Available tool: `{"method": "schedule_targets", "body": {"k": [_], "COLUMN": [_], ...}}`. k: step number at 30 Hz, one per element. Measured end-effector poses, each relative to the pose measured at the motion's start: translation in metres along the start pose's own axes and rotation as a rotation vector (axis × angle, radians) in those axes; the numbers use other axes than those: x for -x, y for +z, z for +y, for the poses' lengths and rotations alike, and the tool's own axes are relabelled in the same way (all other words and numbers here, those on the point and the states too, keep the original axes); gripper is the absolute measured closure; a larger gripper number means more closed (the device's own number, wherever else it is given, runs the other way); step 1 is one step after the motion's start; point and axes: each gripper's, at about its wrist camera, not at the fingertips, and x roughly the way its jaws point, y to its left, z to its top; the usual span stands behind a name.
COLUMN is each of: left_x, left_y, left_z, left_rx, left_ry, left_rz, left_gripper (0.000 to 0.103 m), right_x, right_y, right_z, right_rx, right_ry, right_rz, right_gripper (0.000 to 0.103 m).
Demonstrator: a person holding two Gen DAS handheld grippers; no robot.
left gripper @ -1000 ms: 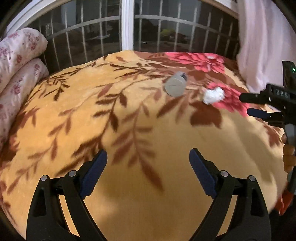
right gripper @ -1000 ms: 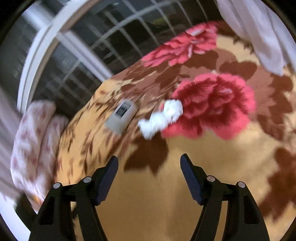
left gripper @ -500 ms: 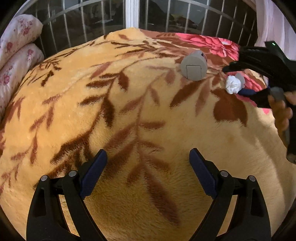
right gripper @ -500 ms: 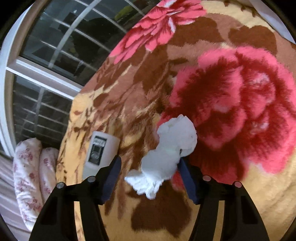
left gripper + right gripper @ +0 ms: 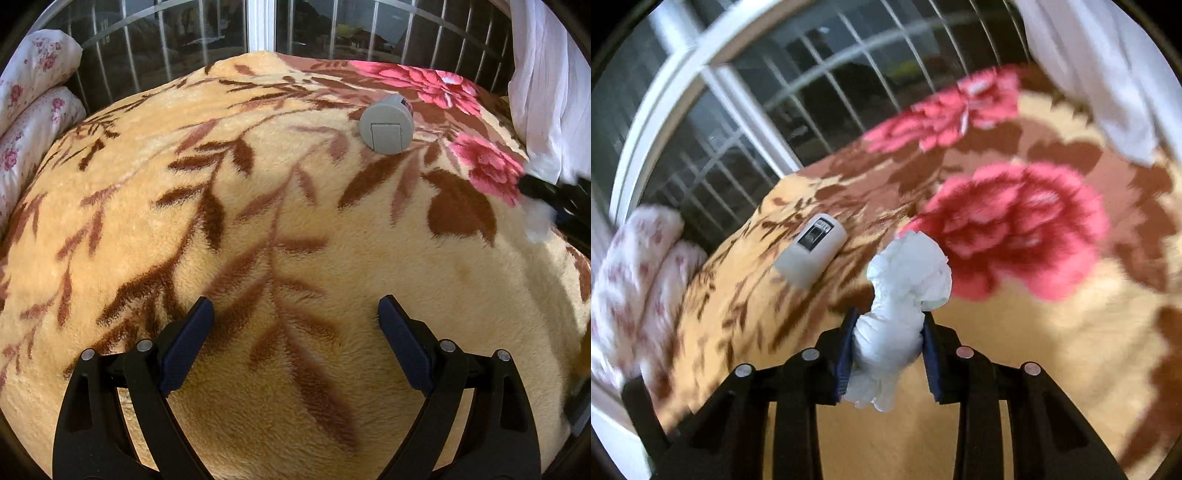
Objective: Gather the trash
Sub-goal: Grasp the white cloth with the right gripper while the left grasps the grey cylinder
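A crumpled white tissue (image 5: 901, 306) is pinched between the blue pads of my right gripper (image 5: 888, 321), which is shut on it and holds it just above the flowered blanket (image 5: 1015, 332). In the left wrist view the tissue (image 5: 537, 221) and the right gripper (image 5: 554, 201) show blurred at the right edge. My left gripper (image 5: 295, 314) is open and empty over the orange part of the blanket (image 5: 258, 221). A grey cylindrical device (image 5: 386, 123) lies on the blanket far ahead of it; it also shows in the right wrist view (image 5: 812, 254).
A barred window (image 5: 258, 33) runs along the far side of the bed. Flowered pillows (image 5: 29, 99) are stacked at the left. A white curtain (image 5: 546, 85) hangs at the right.
My right gripper has shut on the tissue and lifted it off the red flower, drawing back to the right. My left gripper has stayed open and moved slightly closer over the blanket.
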Motion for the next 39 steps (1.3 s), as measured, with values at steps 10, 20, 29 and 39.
{"method": "schedule_targets", "body": {"k": [10, 20, 29, 39], "left_x": [0.018, -0.033, -0.078, -0.106], "left_y": [0.058, 0.126, 0.153, 0.155], "left_z": [-0.041, -0.094, -0.086, -0.087], "left_rx": [-0.111, -0.296, -0.232, -0.218], "left_ry": [0.000, -0.048, -0.031, -0.009], "left_rz": [-0.077, -0.081, -0.037, -0.064], "left_gripper": [0.015, 0.015, 0.015, 0.055], "right_x": [0.009, 0.009, 0.006, 0.002], "right_y": [-0.017, -0.021, -0.020, -0.020], "right_z": [-0.025, -0.051, -0.054, -0.056], "right_rx": [-0.013, -0.150, -0.167, -0.182], "right_ry": [0.003, 0.085, 0.117, 0.130], "right_rz": [-0.060, -0.080, -0.077, -0.065], "right_gripper": [0.070, 0.070, 0.069, 0.069]}}
